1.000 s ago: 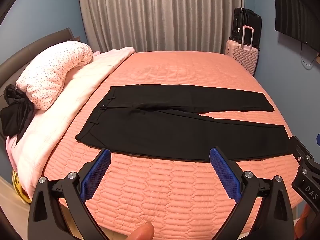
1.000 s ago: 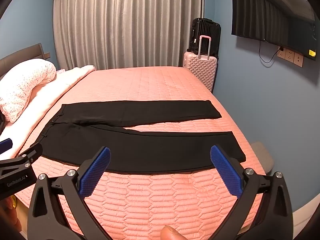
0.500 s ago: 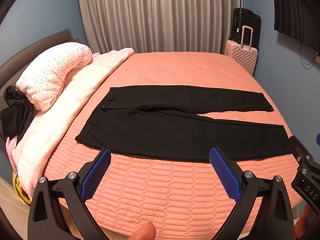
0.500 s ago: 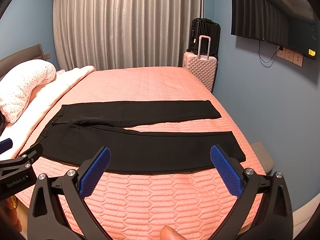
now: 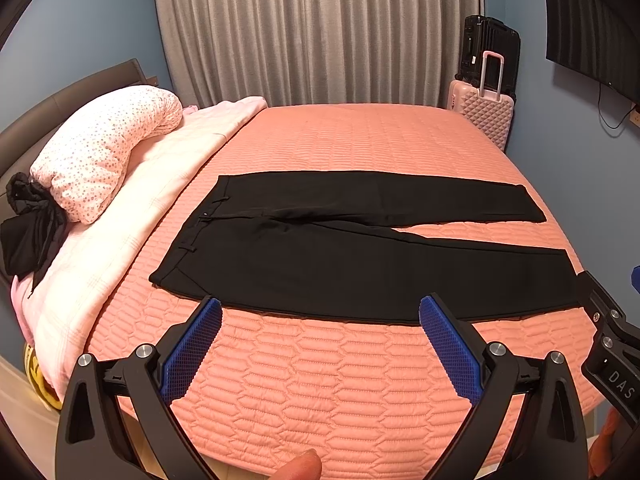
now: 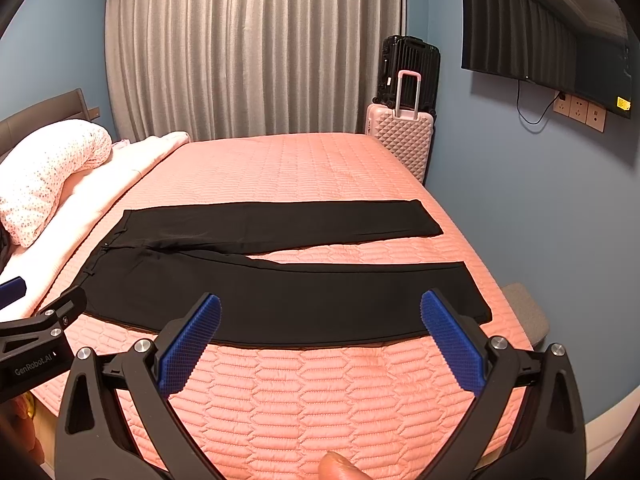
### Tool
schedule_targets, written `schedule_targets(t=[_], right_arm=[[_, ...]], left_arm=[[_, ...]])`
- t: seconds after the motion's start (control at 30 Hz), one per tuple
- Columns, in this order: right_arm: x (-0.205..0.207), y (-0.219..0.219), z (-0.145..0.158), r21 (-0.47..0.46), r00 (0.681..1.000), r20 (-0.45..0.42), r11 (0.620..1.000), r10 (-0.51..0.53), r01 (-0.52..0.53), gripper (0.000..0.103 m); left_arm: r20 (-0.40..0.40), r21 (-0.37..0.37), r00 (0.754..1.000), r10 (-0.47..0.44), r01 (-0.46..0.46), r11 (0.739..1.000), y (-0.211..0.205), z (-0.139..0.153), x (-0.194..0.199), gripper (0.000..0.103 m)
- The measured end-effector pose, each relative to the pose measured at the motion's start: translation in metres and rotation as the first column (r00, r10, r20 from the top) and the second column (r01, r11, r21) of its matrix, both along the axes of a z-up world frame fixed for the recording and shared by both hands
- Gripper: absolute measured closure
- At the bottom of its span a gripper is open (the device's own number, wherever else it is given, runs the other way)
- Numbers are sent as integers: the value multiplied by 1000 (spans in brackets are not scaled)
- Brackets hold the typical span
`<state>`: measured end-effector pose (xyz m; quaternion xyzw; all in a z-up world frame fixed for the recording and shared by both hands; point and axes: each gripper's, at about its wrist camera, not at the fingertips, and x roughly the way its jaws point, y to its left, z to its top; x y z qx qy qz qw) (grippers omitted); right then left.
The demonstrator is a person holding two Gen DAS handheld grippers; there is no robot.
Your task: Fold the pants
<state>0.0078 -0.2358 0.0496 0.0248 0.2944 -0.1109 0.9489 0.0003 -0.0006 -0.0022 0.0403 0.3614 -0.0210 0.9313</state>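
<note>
The left gripper (image 5: 320, 312) and right gripper (image 6: 320, 310) are held level above the bed's (image 5: 340, 392) near edge, spread wide and empty, short of the flat black pants (image 5: 360, 264).

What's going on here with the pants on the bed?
A person holds a claw in each hand above the near edge of a pink bed. Black pants lie flat across it, unfolded, legs spread apart, waistband toward the pillow. The left claw and right claw are both open and hold nothing; folding has not started.
</note>
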Motion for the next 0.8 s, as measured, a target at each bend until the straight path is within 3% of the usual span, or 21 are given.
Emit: schedule_targets(t=[0.8], right_arm=[[0,0,1,1,1000,0,1000,1,-1,5]], left_arm=[[3,-2,1000,-11,11,1000,0,2,2,5]])
